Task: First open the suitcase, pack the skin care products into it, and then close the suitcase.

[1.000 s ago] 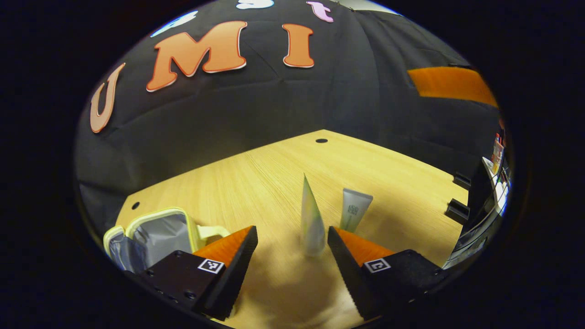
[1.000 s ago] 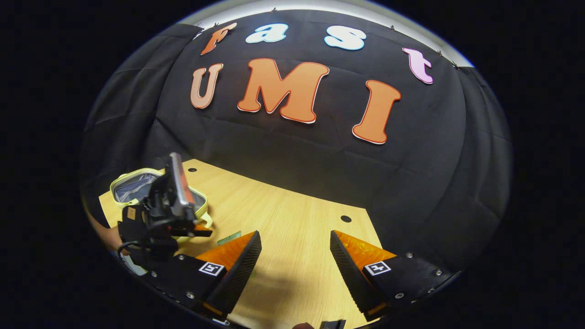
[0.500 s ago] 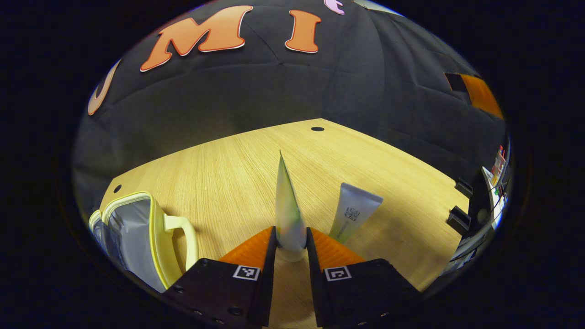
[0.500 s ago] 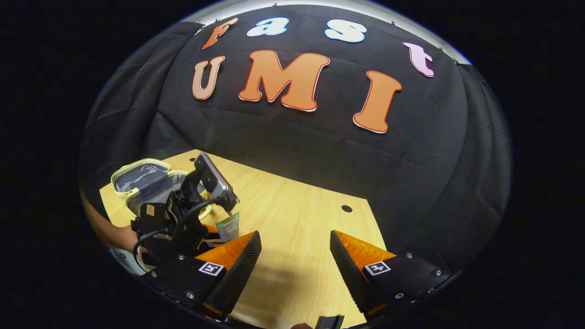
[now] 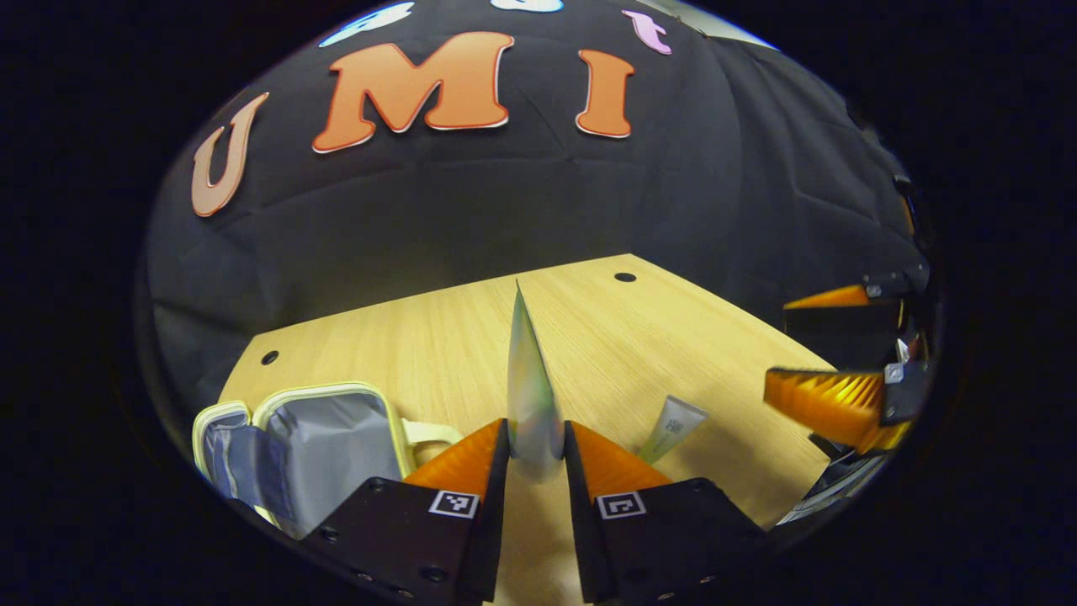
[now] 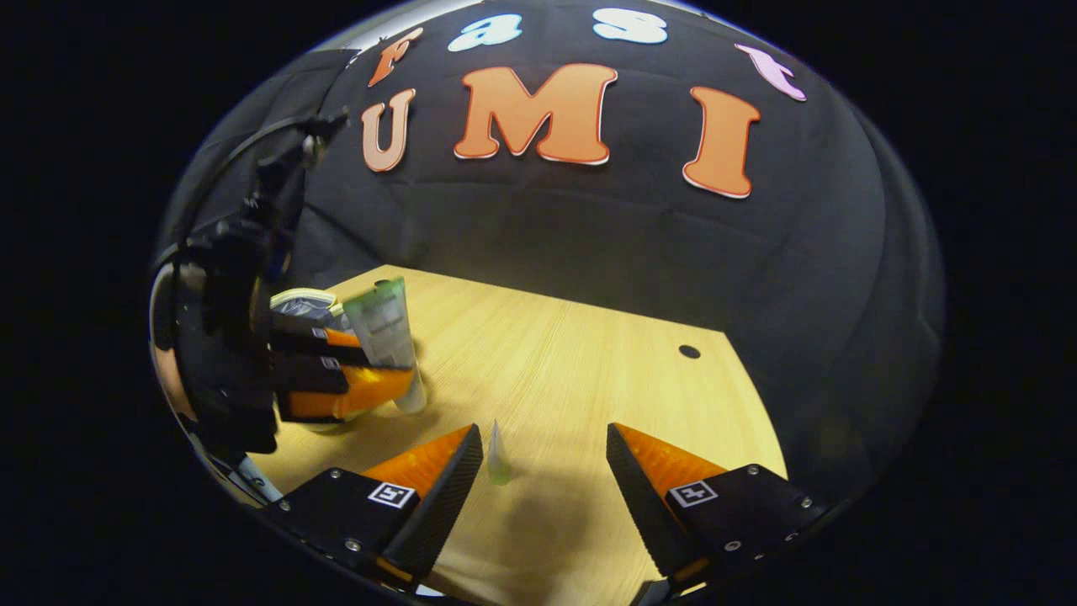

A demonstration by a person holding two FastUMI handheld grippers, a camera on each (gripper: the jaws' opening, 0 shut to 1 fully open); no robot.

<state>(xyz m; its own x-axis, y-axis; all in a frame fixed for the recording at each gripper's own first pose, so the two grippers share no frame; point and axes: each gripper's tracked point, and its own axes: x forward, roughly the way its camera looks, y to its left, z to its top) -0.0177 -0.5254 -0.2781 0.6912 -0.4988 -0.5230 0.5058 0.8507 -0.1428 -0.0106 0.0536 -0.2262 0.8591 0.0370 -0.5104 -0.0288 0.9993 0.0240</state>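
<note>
The left gripper [image 5: 536,446] clamps both fingers on a green tube [image 5: 532,396], long axis upright, crimped end up, raised off the wooden table [image 5: 606,337]; the left gripper view alone shows the open suitcase's [image 5: 324,446] grey lining; two tubes in all, the second tube [image 6: 497,454] standing upright between the spread fingers of the right gripper [image 6: 545,459], untouched.

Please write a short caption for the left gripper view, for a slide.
Left gripper shut on a skincare tube, lifted above the wooden table, beside the open suitcase.
</note>
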